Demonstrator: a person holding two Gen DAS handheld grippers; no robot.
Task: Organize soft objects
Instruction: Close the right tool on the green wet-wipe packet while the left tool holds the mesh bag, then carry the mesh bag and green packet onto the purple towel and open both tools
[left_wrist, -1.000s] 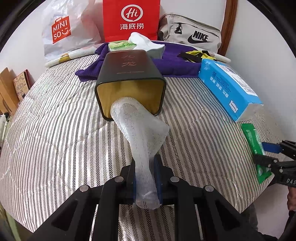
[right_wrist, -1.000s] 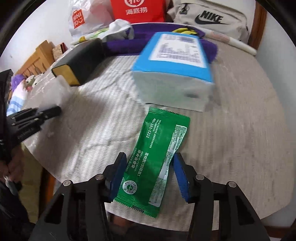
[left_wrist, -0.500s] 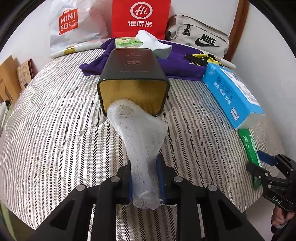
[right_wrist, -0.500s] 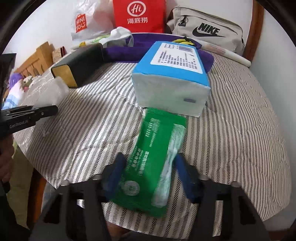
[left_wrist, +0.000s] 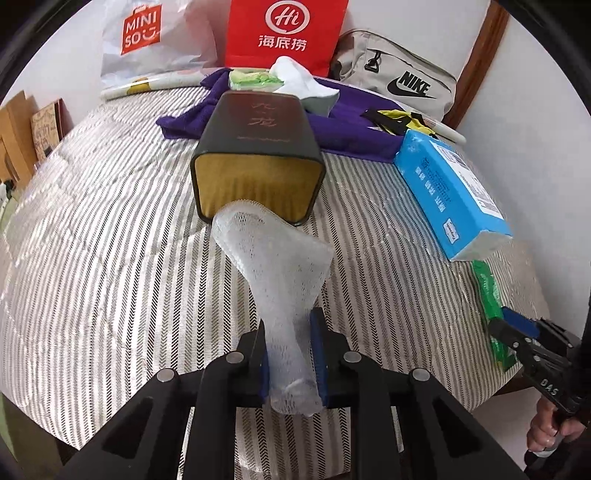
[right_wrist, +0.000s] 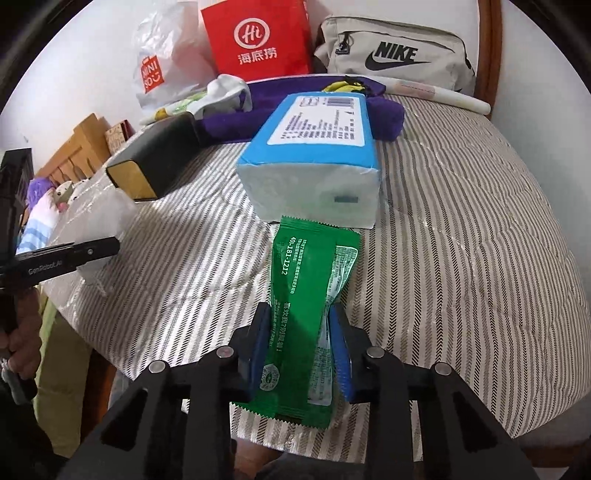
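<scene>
So the left tongs (left_wrist: 291, 354) are pinching a white foam mesh sleeve (left_wrist: 275, 273) near its lower end, with the blue pads (left_wrist: 318, 354) pressed into both sides of it. The sleeve's wide end flares out toward the open gold-lined mouth of a black rectangular tin box (left_wrist: 258, 147) lying on its side on the striped grey-and-white tabletop (left_wrist: 110, 258); can't really tell if the sleeve is touching the box rim or just sitting in front of it.

Over on the other side, the right tongs (right_wrist: 301, 347) are clamped on a flat green plastic sachet (right_wrist: 306, 295) around its middle, and the wrapper is visibly crumpled inward where the pads squeeze it. The far zigzag edge of the sachet sits right up against the white end of a blue-wrapped pack of tissues (right_wrist: 314, 162).

Behind all that, at the far edge of the tabletop, there's a rumpled purple cloth (left_wrist: 343, 129), a red paper bag with white Hi logo (left_wrist: 284, 33), a white Miniso plastic bag (left_wrist: 147, 40) and a beige Nike pouch (left_wrist: 399, 85). A white crumpled cloth (left_wrist: 299, 81) lies on the purple one, just behind the box.
</scene>
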